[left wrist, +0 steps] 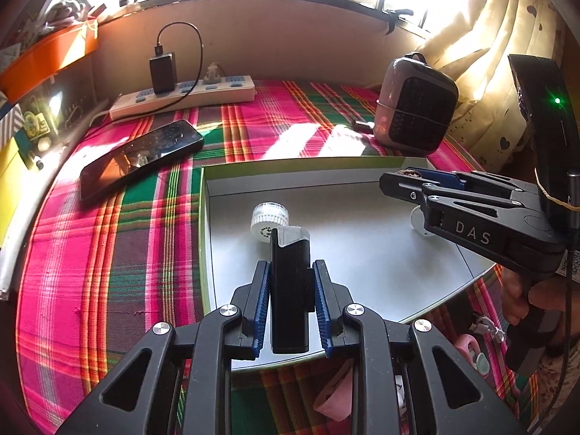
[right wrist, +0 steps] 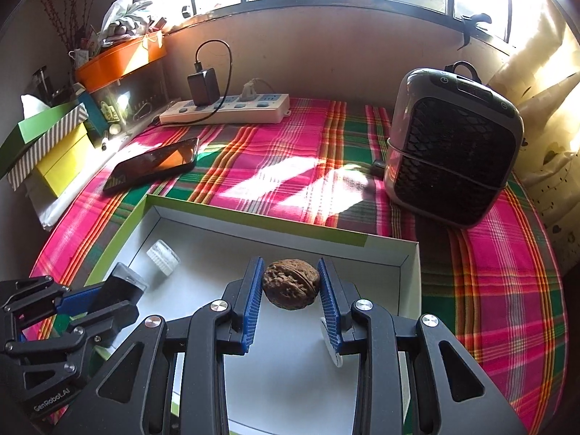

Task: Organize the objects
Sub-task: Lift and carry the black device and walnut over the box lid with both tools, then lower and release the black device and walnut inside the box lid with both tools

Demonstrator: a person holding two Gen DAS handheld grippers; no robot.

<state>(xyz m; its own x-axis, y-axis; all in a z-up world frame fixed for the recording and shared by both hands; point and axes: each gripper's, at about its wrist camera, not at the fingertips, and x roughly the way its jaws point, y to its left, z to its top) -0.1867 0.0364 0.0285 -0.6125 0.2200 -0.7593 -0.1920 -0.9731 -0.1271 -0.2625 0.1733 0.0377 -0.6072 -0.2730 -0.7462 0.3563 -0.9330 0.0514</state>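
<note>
Over the box (right wrist: 409, 264) both my grippers tilt downward. Left gripper (left wrist: 291, 290) clamps a black lighter (left wrist: 290, 290) upright, right gripper (right wrist: 291, 290) pinches a walnut (right wrist: 291, 284).

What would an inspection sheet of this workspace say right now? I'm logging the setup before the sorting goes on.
Surface: plaid cloth, sunlit patches.
Job's things: white box holding a clear cap; walnut and black lighter held over it.
Clutter: phone lying flat; grey heater standing at the right.
Grippers: left claw shut on the lighter; right claw shut on the walnut.
Cables: power strip with black charger and looped lead.
Surroundings: window bars, curtain, orange tray, stacked boxes.
</note>
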